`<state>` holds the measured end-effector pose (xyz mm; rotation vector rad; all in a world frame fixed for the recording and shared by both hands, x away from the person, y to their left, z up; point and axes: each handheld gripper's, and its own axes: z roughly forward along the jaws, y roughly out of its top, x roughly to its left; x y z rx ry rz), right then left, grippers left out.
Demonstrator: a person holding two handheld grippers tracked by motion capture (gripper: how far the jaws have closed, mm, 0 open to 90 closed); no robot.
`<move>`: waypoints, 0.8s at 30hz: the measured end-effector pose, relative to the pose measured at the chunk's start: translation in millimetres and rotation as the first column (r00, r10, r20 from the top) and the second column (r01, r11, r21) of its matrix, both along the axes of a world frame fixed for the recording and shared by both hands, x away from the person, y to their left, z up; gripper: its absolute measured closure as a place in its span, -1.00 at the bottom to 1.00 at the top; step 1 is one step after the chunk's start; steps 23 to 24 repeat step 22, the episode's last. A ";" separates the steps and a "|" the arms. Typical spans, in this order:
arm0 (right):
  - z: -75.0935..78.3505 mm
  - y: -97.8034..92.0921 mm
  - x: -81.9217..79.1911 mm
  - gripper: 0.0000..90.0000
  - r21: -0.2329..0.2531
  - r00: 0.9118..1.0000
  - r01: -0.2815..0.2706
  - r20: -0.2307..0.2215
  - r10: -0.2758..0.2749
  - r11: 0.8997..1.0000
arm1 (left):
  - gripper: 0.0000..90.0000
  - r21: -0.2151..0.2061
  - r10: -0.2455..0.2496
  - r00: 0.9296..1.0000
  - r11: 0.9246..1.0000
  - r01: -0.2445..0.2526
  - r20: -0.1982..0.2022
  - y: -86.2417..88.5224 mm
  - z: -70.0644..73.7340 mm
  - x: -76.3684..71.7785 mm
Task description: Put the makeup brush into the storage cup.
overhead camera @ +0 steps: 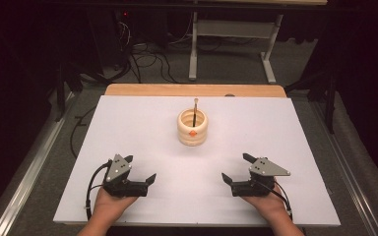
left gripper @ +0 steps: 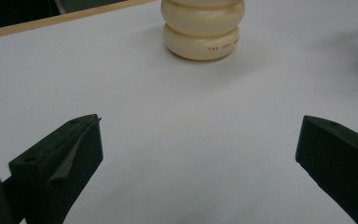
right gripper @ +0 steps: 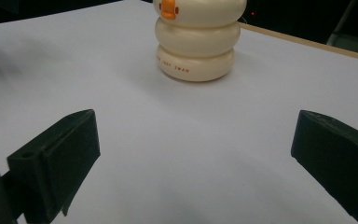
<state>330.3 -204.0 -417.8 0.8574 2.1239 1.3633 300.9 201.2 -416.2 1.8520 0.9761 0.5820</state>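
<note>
Two grippers sit low in the high view, both with jaws spread wide and nothing between them: the left gripper (overhead camera: pixel 140 169) at lower left, the right gripper (overhead camera: pixel 236 168) at lower right, each held in a hand on the white table (overhead camera: pixel 128 123). Farther up, near the frame's centre, stands a cream ringed holder (overhead camera: pixel 193 128) (orange mark facing the person), well apart from both, with a thin dark brush (overhead camera: pixel 196 110) upright inside it.

From the right gripper (right gripper: pixel 191 154), its two black jaws stand wide apart over the white desk (right gripper: pixel 191 140). Beyond them sits a cream, ring-stacked plastic holder (right gripper: pixel 196 44) with an orange tab (right gripper: pixel 168 8) and small red lettering near its base.
</note>
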 end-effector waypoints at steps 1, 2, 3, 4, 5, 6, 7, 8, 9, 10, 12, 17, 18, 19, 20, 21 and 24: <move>0.4 -0.4 -0.5 -0.94 0.006 1.000 0.005 -0.005 -0.005 1.000 | -0.97 -0.014 -0.003 1.000 1.000 0.003 -0.003 -0.3 0.2 0.3; 0.7 -1.0 -0.3 -0.94 0.006 1.000 0.008 -0.002 -0.008 1.000 | -0.97 -0.025 -0.006 1.000 1.000 0.006 -0.002 -0.9 0.7 0.1; 0.9 -1.1 -0.2 -0.94 0.010 1.000 0.011 -0.003 -0.011 1.000 | -0.97 -0.030 -0.014 1.000 0.999 0.014 0.012 -1.7 2.5 -0.9; 1.0 -1.4 -0.1 -0.94 0.009 1.000 0.015 0.001 -0.015 1.000 | -0.97 -0.028 -0.018 1.000 0.999 0.018 0.023 -2.0 3.8 -1.6; 1.0 -1.4 -0.2 -0.94 0.008 1.000 0.017 0.000 -0.017 1.000 | -0.97 -0.031 -0.021 0.999 0.999 0.022 0.036 -2.3 5.9 -3.0; 1.0 -1.5 0.0 -0.94 0.007 1.000 0.017 0.000 -0.017 1.000 | -0.97 -0.033 -0.023 0.999 0.999 0.024 0.038 -2.0 6.4 -3.2; 1.1 -1.6 0.0 -0.94 0.006 1.000 0.019 0.000 -0.019 1.000 | -0.97 -0.045 -0.027 0.999 0.999 0.029 0.040 -1.8 7.4 -3.7; 1.1 -1.7 0.0 -0.94 0.006 1.000 0.020 0.000 -0.020 1.000 | -0.97 -0.052 -0.032 0.999 0.998 0.034 0.042 -1.5 8.1 -4.2; 1.1 -1.9 0.0 -0.94 0.006 1.000 0.021 0.000 -0.021 1.000 | -0.97 -0.051 -0.034 0.999 0.998 0.036 0.042 -1.7 8.7 -4.5; 1.2 -2.1 -0.1 -0.94 0.007 1.000 0.023 -0.001 -0.023 1.000 | -0.97 -0.049 -0.038 0.998 0.998 0.040 0.043 -2.0 8.8 -4.3; 1.2 -2.6 0.1 -0.94 0.008 1.000 0.025 -0.003 -0.025 1.000 | -0.97 -0.048 -0.042 0.998 0.998 0.044 0.041 -2.8 8.4 -3.6; 1.1 -2.4 0.1 -0.94 0.004 1.000 0.024 0.004 -0.024 1.000 | -0.97 -0.041 -0.054 0.998 0.998 0.055 0.030 -4.1 7.3 -2.0; 1.4 -2.6 -0.2 -0.94 0.001 1.000 0.027 0.004 -0.027 1.000 | -0.97 -0.041 -0.056 0.998 0.998 0.057 0.028 -4.0 7.4 -2.0; 1.6 -2.7 -0.5 -0.94 0.003 1.000 0.028 -0.002 -0.028 1.000 | -0.97 -0.038 -0.058 0.998 0.998 0.059 0.028 -3.9 7.6 -2.2; 1.6 -2.9 -0.3 -0.94 0.003 1.000 0.028 0.000 -0.028 1.000 | -0.97 -0.037 -0.060 0.998 0.997 0.061 0.028 -4.1 7.8 -2.3; 1.7 -2.9 -0.3 -0.94 0.002 1.000 0.029 0.000 -0.029 1.000 | -0.97 -0.037 -0.062 0.998 0.997 0.063 0.028 -4.2 7.9 -2.3; 1.6 -2.8 -0.2 -0.94 0.003 1.000 0.028 0.001 -0.028 1.000 | -0.97 -0.036 -0.064 0.998 0.997 0.065 0.028 -4.2 8.2 -2.4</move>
